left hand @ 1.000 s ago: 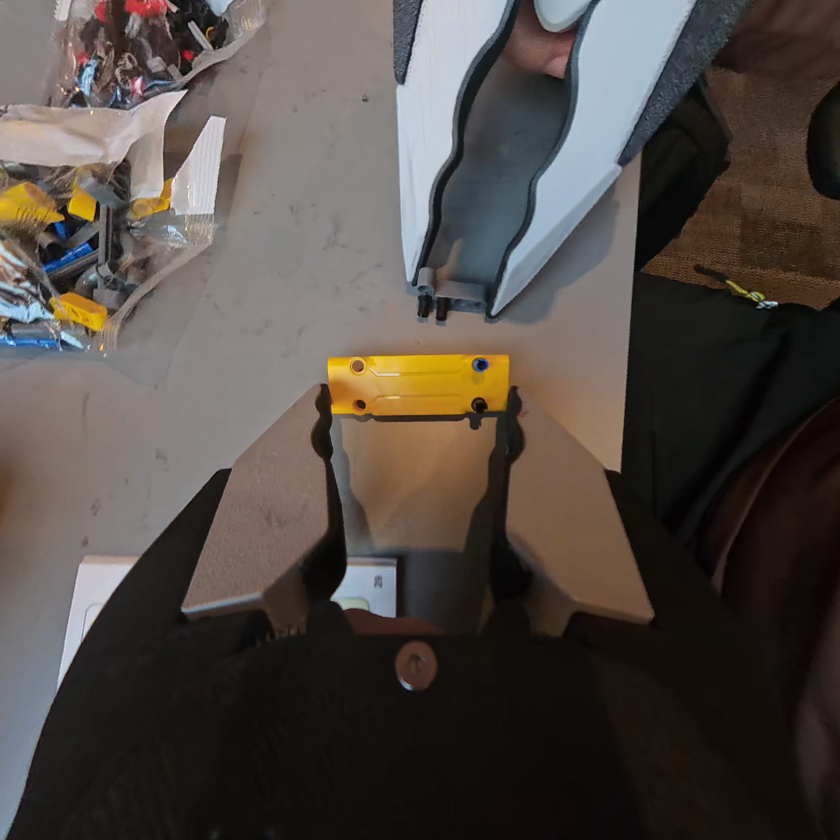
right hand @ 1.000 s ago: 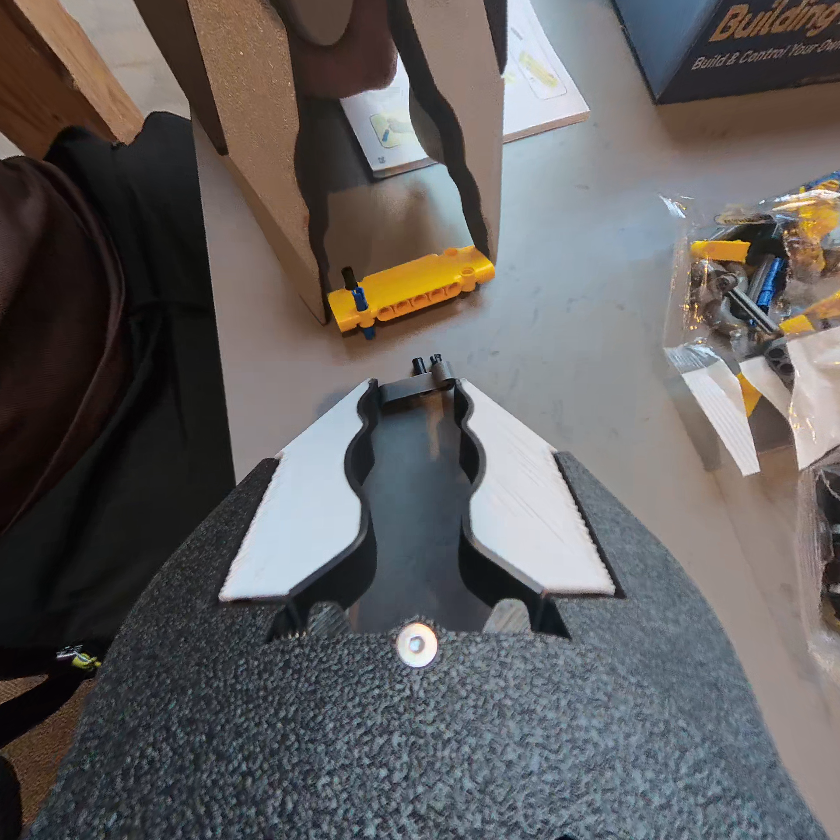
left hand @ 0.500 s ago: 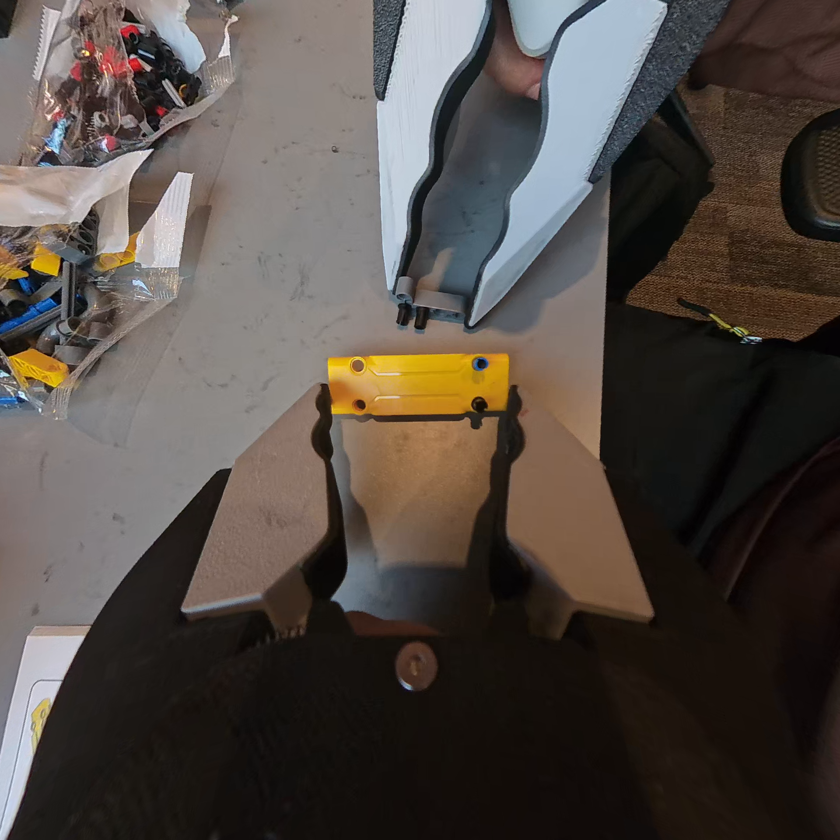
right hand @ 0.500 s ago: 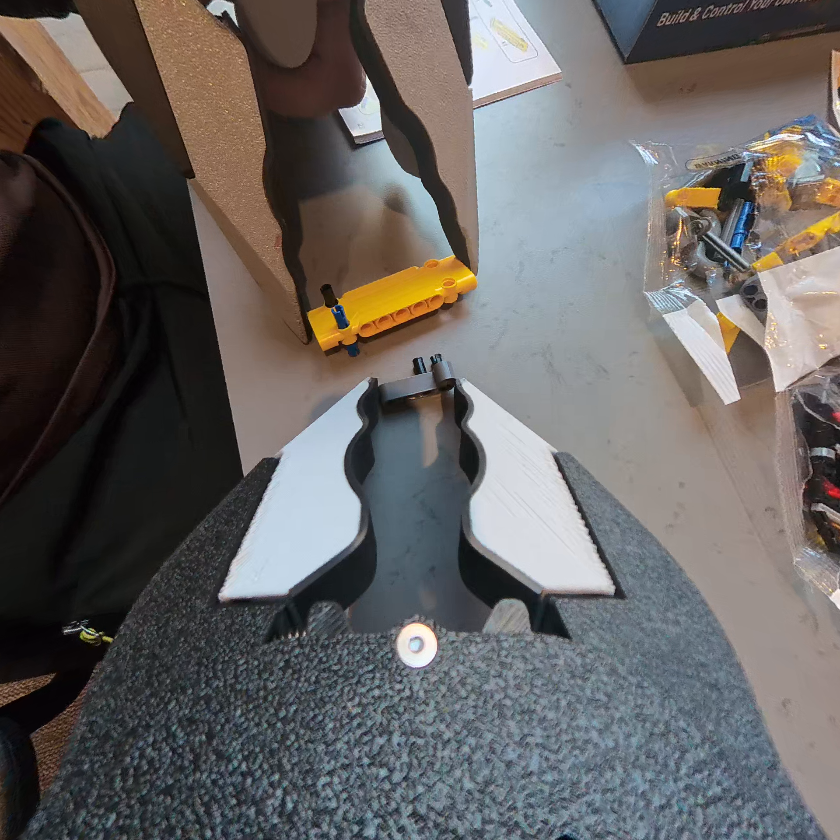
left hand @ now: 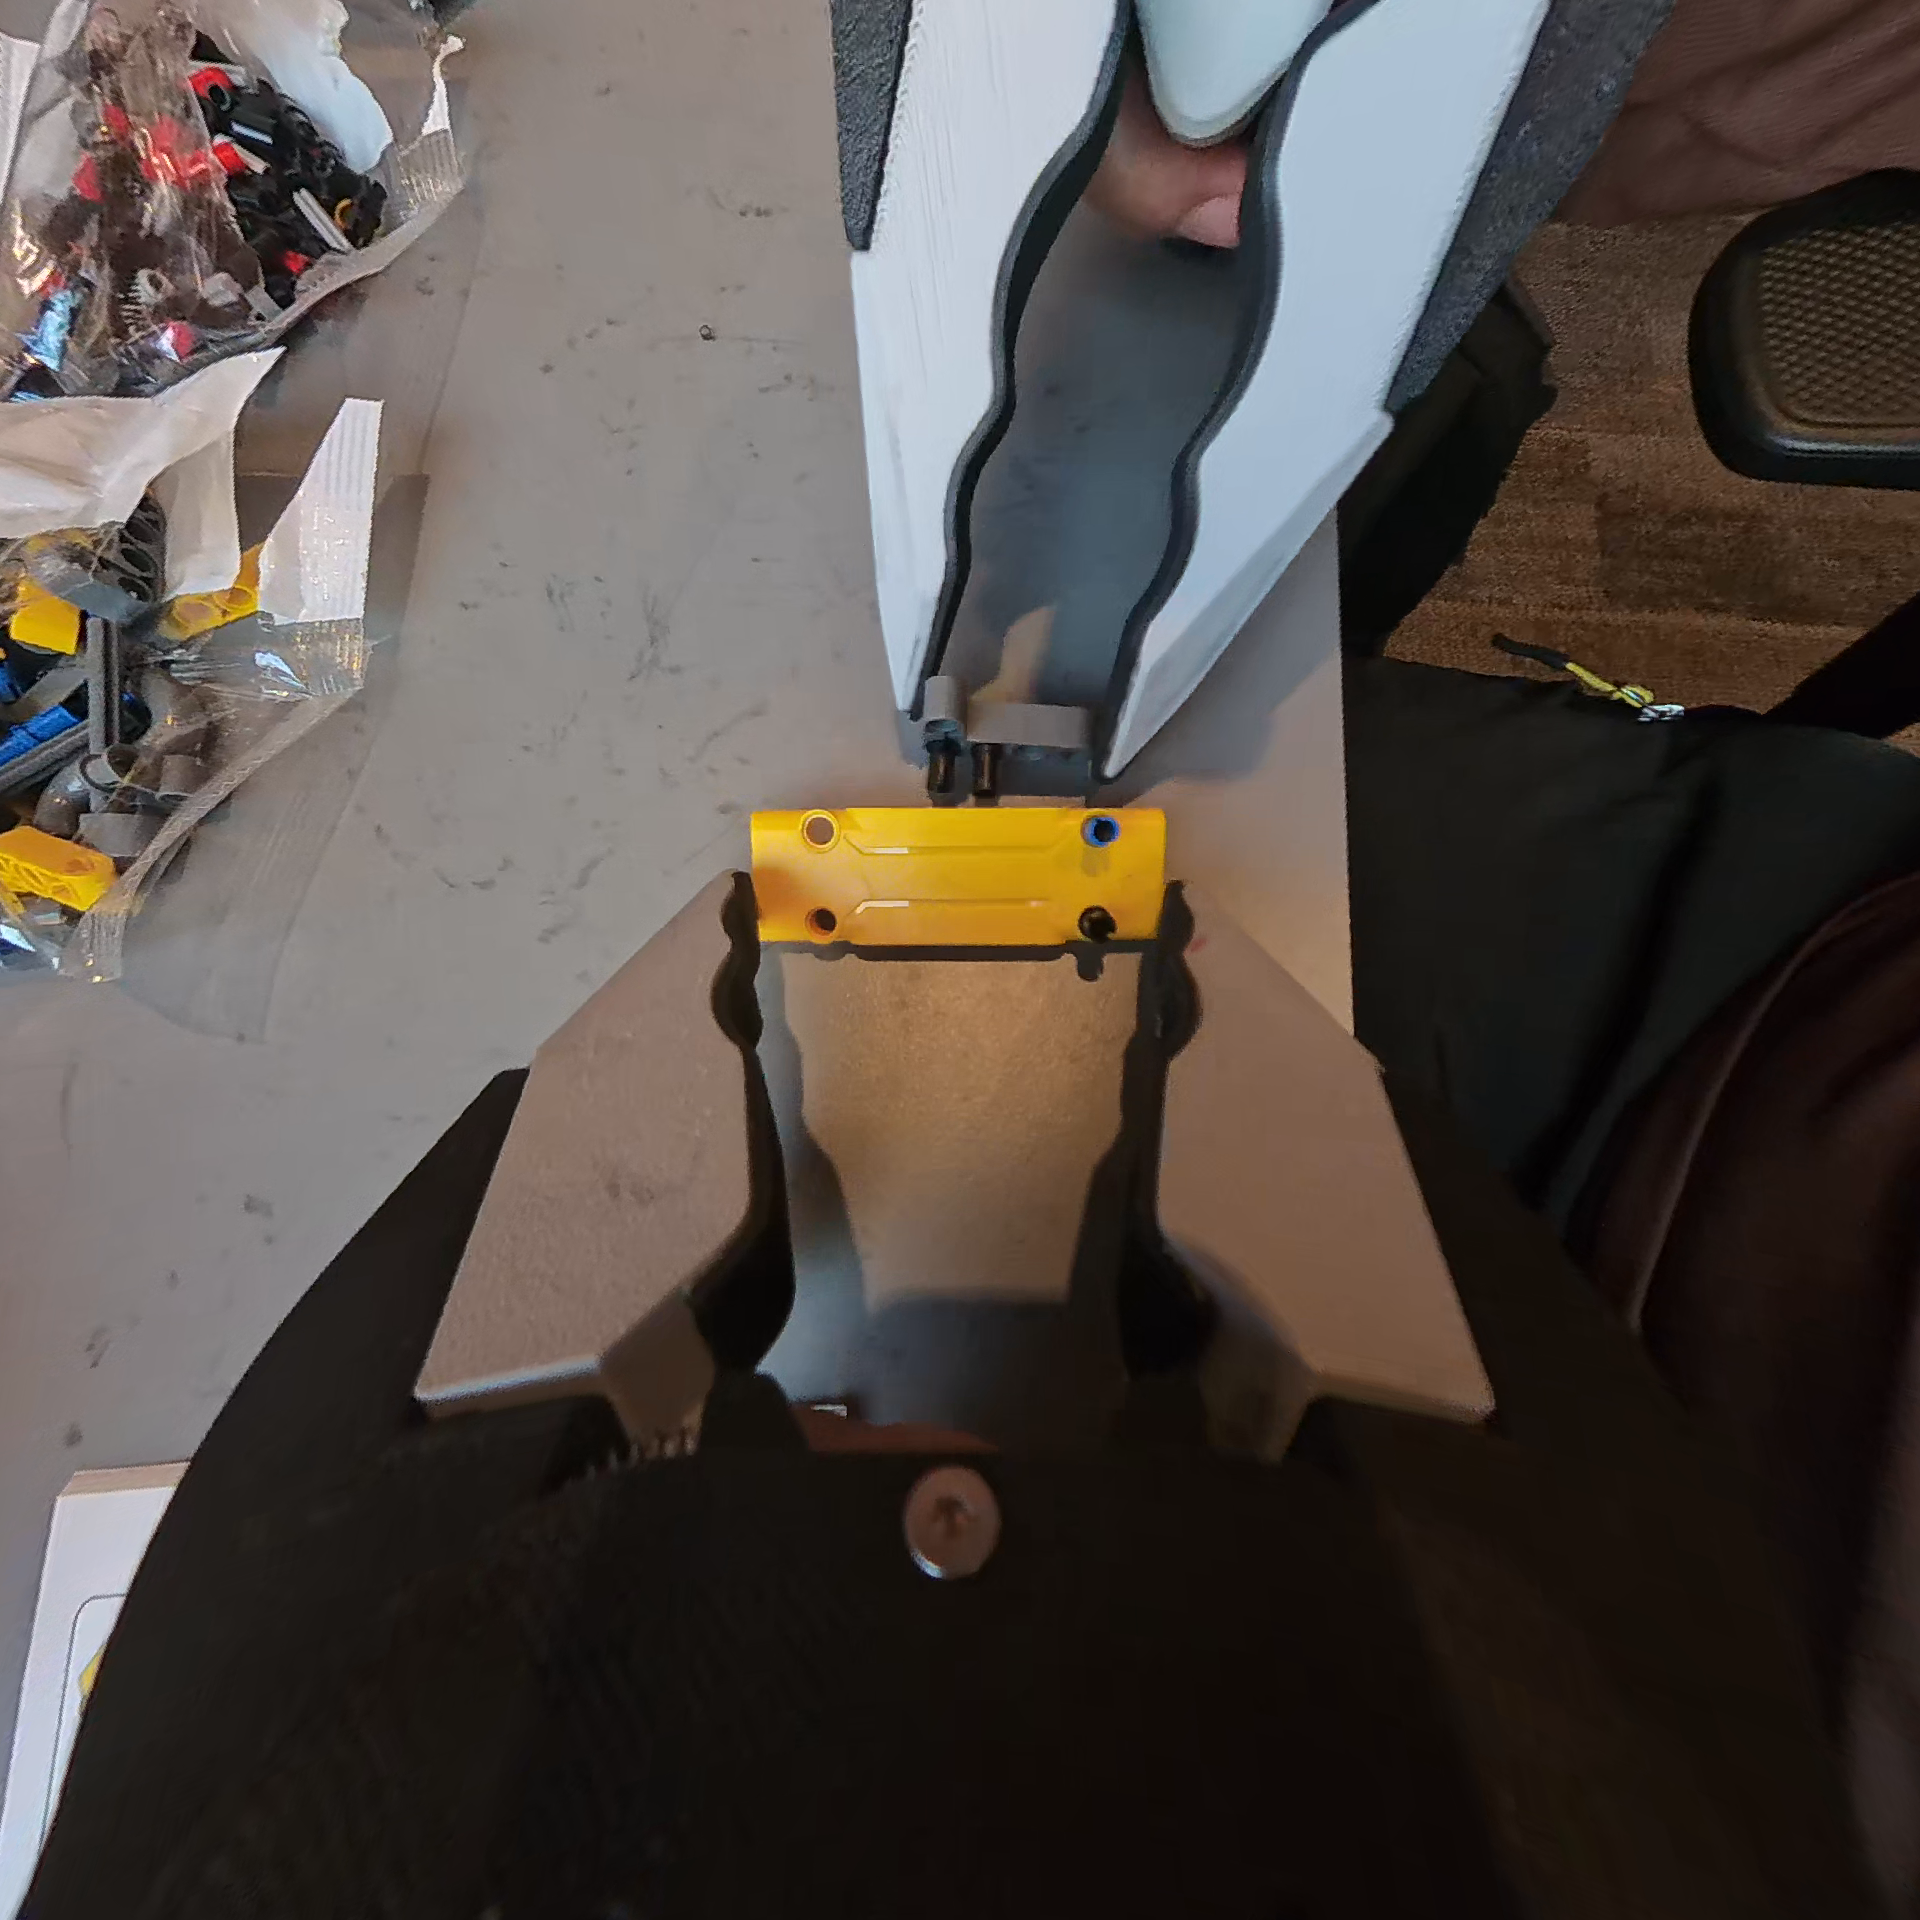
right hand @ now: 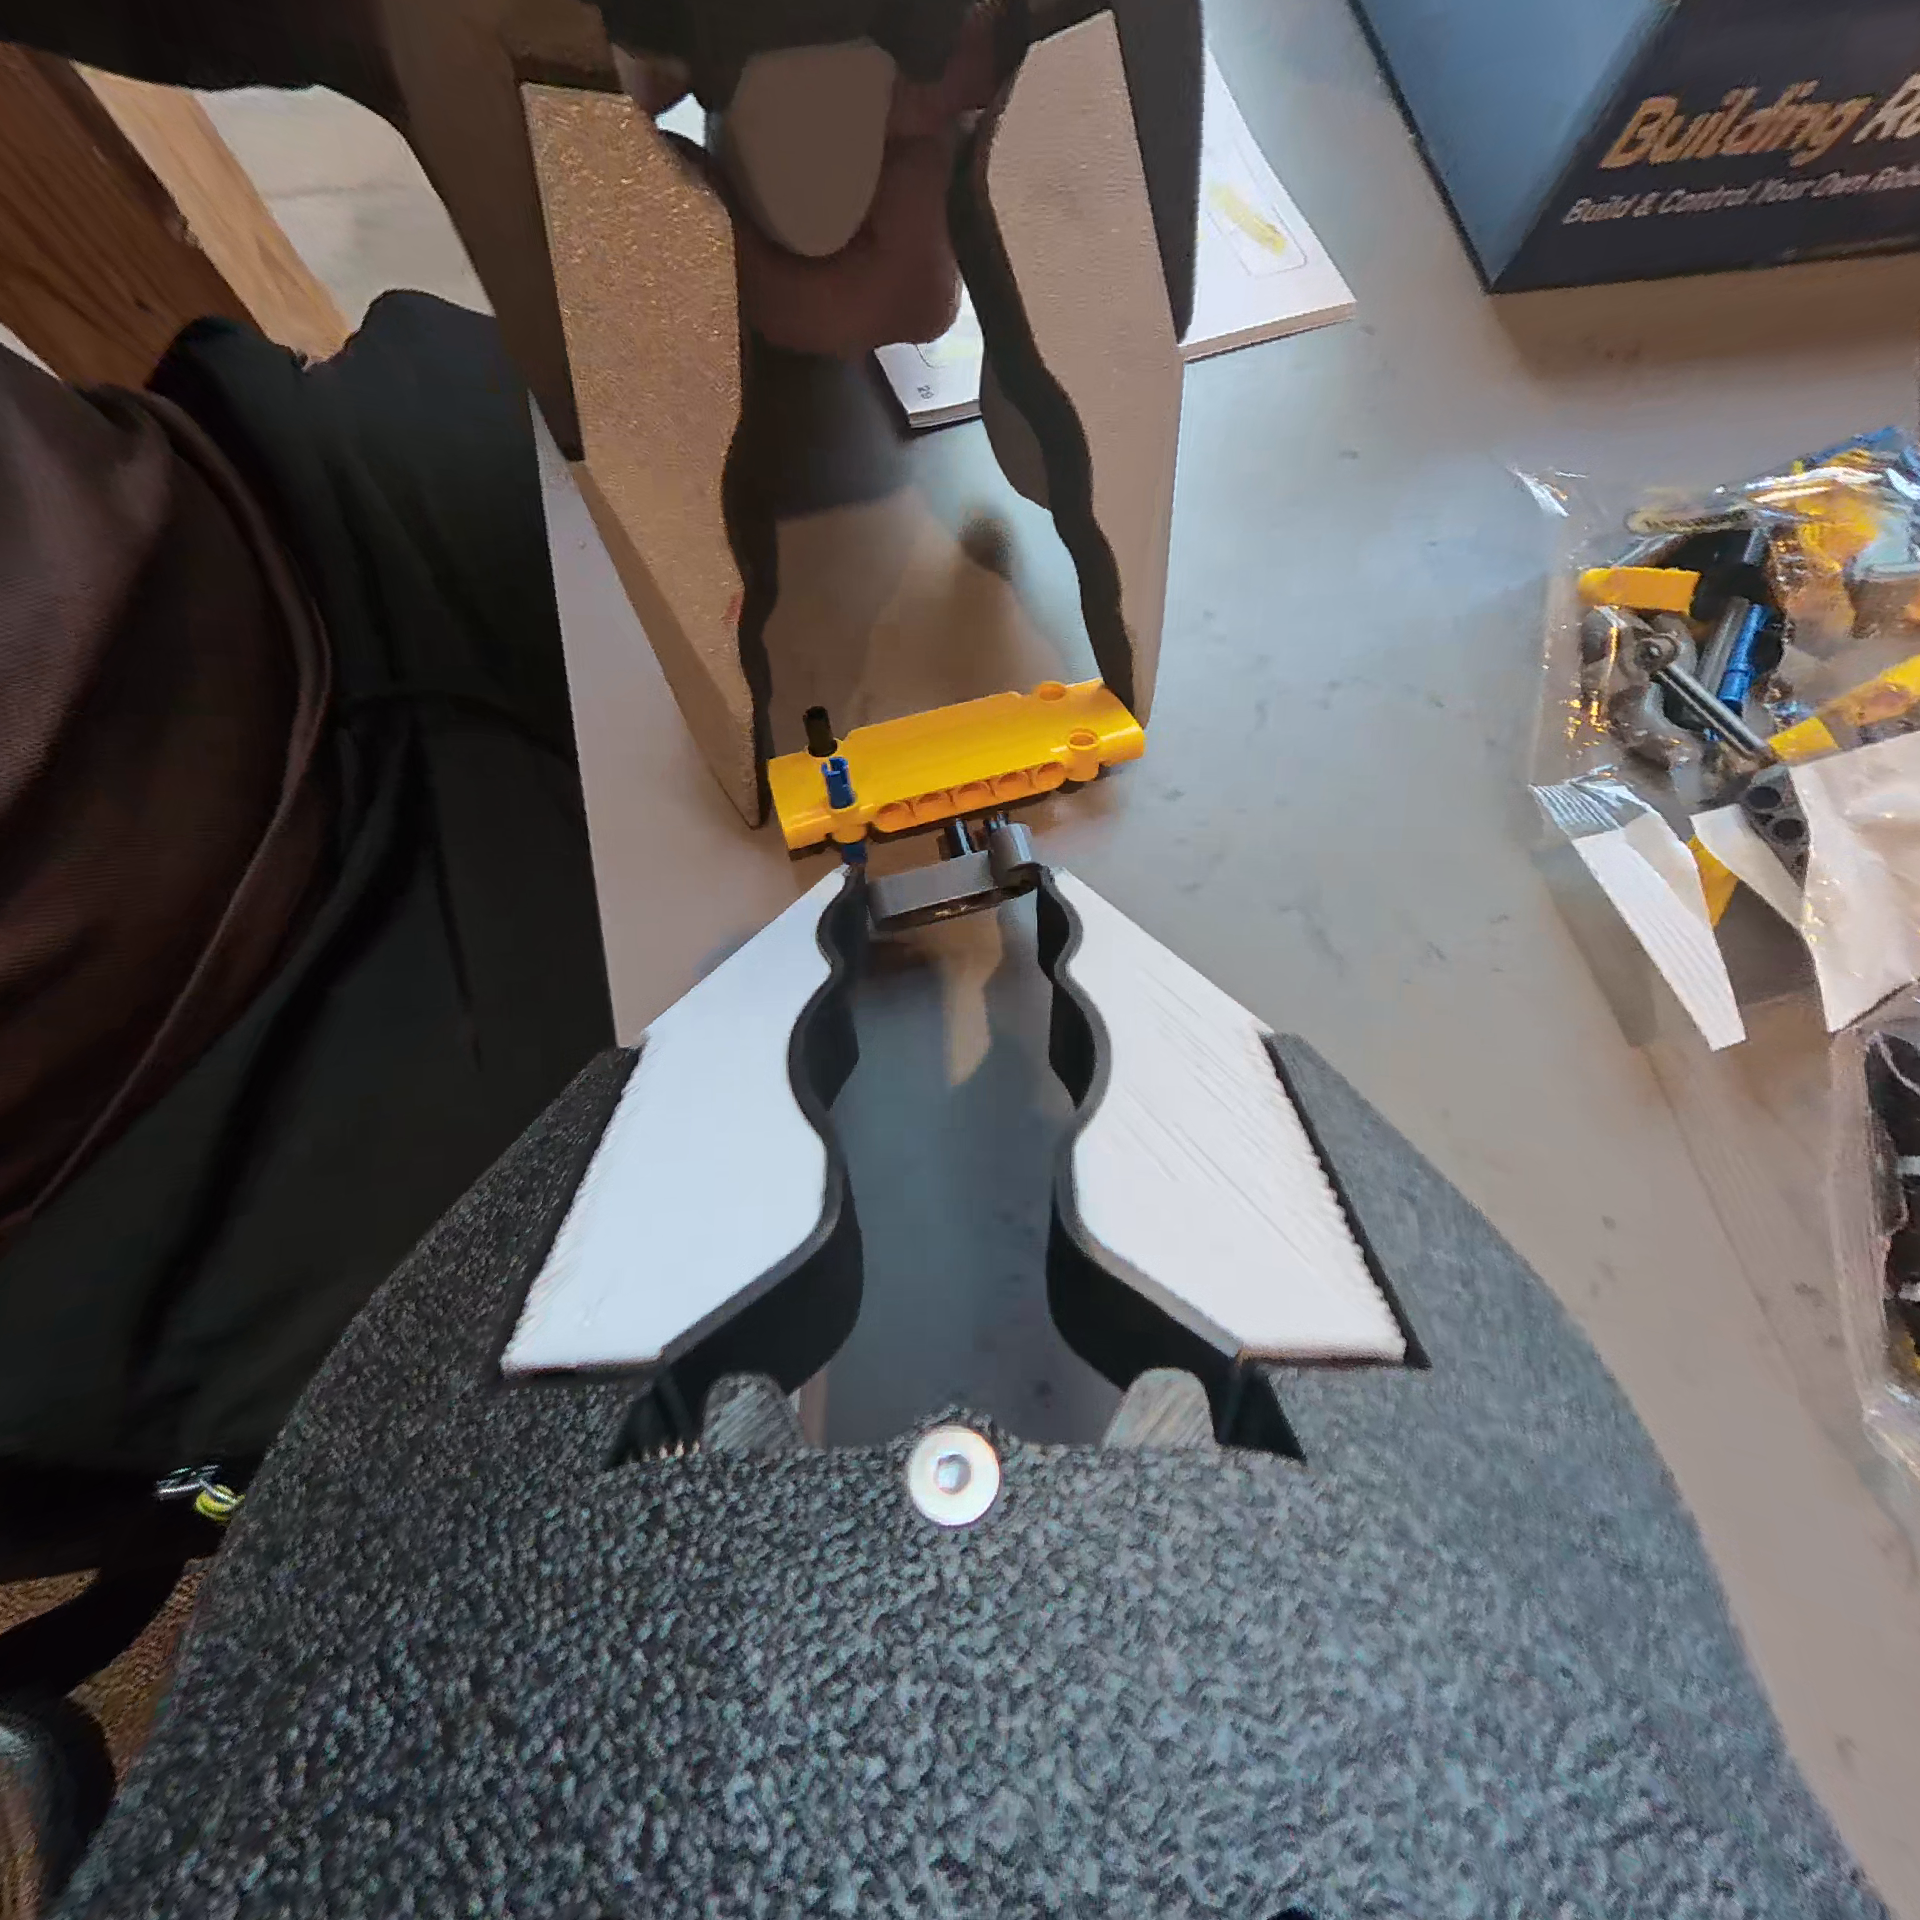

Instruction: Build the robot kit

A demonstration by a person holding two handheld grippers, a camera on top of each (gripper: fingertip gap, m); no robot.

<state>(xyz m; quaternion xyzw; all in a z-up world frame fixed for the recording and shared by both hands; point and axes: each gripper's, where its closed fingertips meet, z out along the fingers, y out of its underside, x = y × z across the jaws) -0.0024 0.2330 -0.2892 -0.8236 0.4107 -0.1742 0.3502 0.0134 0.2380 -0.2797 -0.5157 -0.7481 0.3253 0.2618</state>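
Note:
My left gripper (left hand: 954,914) is shut on a yellow panel piece (left hand: 956,878), gripping its two ends just above the grey table (left hand: 623,623). The panel carries a blue pin (left hand: 1099,830) and a black pin (left hand: 1096,921) near its right end. My right gripper (right hand: 951,894) is shut on a small grey beam (right hand: 951,888) with two black pins (right hand: 982,831) pointing at the panel's (right hand: 951,764) long side. The pin tips touch or almost touch that side. The right gripper also shows in the left wrist view (left hand: 1013,727), straight across from the left one (right hand: 935,717).
Clear bags of loose parts lie at the left (left hand: 135,644) and far left (left hand: 187,177), seen also at the right (right hand: 1756,707). An instruction booklet (right hand: 1247,260) and a dark blue box (right hand: 1683,135) lie beyond. The table edge (left hand: 1340,831) runs close by, with black fabric (left hand: 1621,935) past it. The tips of both grippers are at nearly the same place.
The right gripper has moved its grey beam toward the yellow panel, closing the gap until the black pins reach the panel's edge. The left gripper still holds the panel.

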